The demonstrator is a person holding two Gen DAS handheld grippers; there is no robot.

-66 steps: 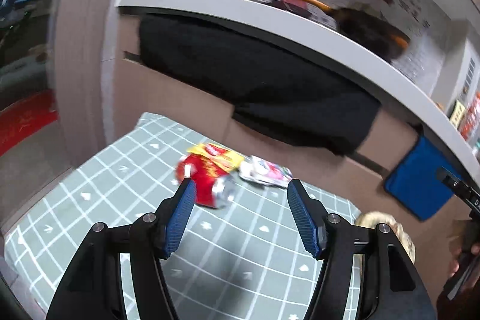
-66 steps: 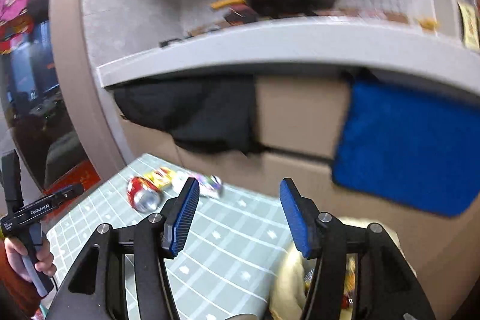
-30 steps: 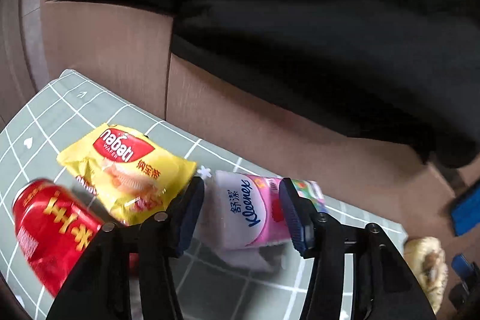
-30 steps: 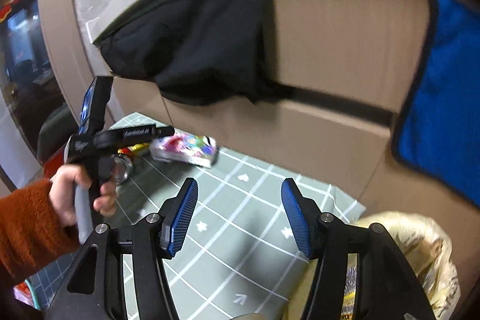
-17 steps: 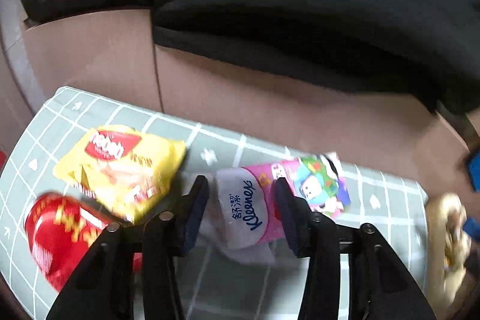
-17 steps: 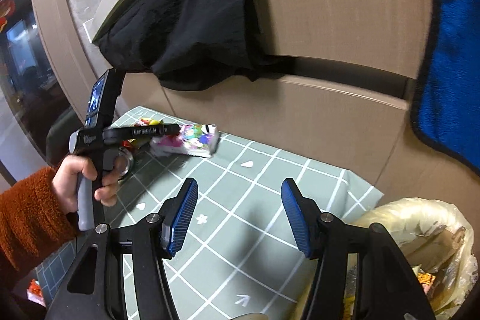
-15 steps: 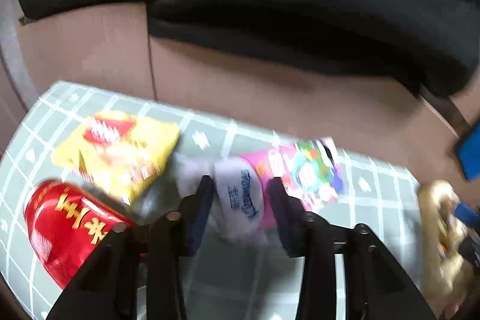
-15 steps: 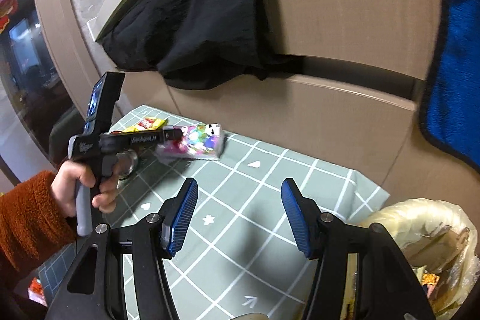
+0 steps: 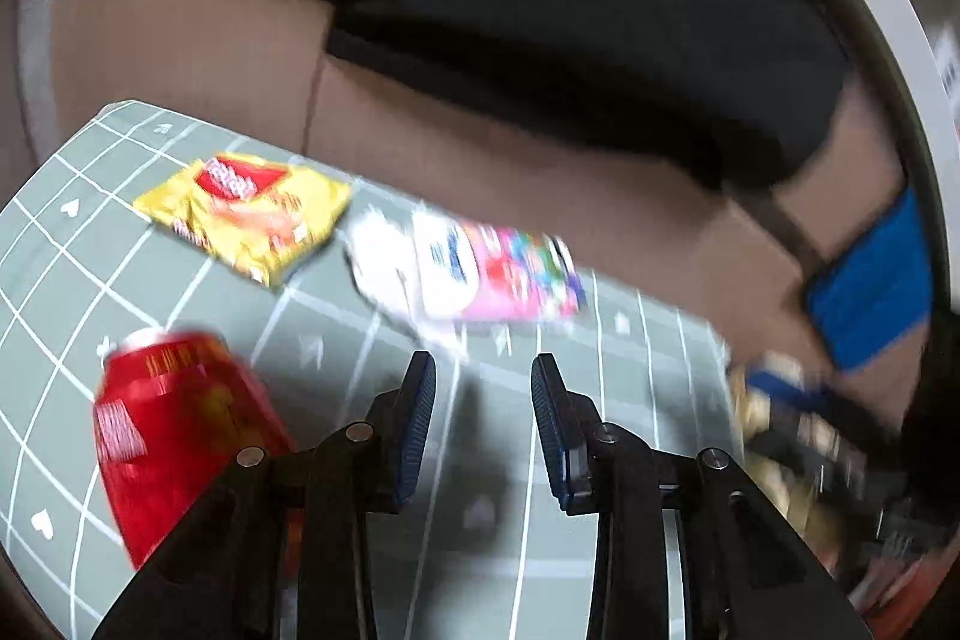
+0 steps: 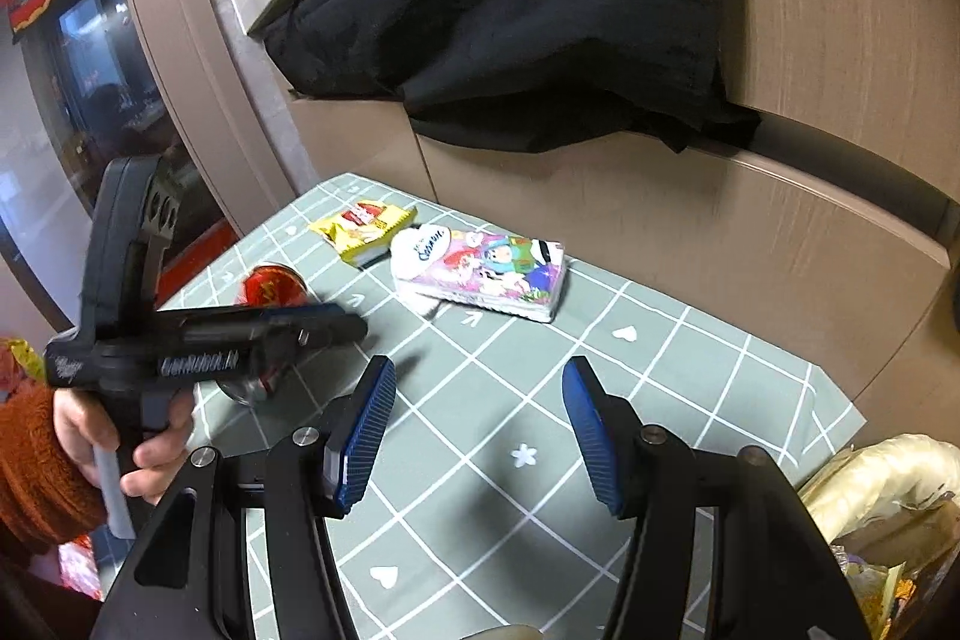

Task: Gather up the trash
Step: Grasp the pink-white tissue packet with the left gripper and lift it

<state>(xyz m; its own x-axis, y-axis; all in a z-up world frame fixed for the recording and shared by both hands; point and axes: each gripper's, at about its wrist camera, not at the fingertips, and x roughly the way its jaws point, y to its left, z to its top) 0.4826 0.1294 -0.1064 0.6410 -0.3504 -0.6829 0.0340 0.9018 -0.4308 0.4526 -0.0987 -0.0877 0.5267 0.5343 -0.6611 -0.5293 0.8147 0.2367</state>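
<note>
A pink and white Kleenex tissue pack [image 9: 480,274] lies on the green checked cloth [image 9: 600,400], also in the right wrist view [image 10: 480,274]. A yellow snack packet [image 9: 246,214] lies to its left, also in the right wrist view [image 10: 363,226]. A red can [image 9: 174,442] lies on its side nearer me, also in the right wrist view [image 10: 270,289]. My left gripper [image 9: 483,412] is partly open and empty, a little short of the tissue pack; it shows in the right wrist view [image 10: 342,325]. My right gripper [image 10: 477,424] is open and empty above the cloth.
A yellowish trash bag [image 10: 888,496] with trash in it stands off the cloth's right edge. A brown cabinet front [image 10: 660,196] rises behind the cloth, with a black cloth [image 10: 540,10] draped over it and a blue towel [image 9: 870,292] at the right.
My left gripper has let go of the tissue pack and pulled back from it; the pack now lies flat on the cloth. My right gripper has hardly moved.
</note>
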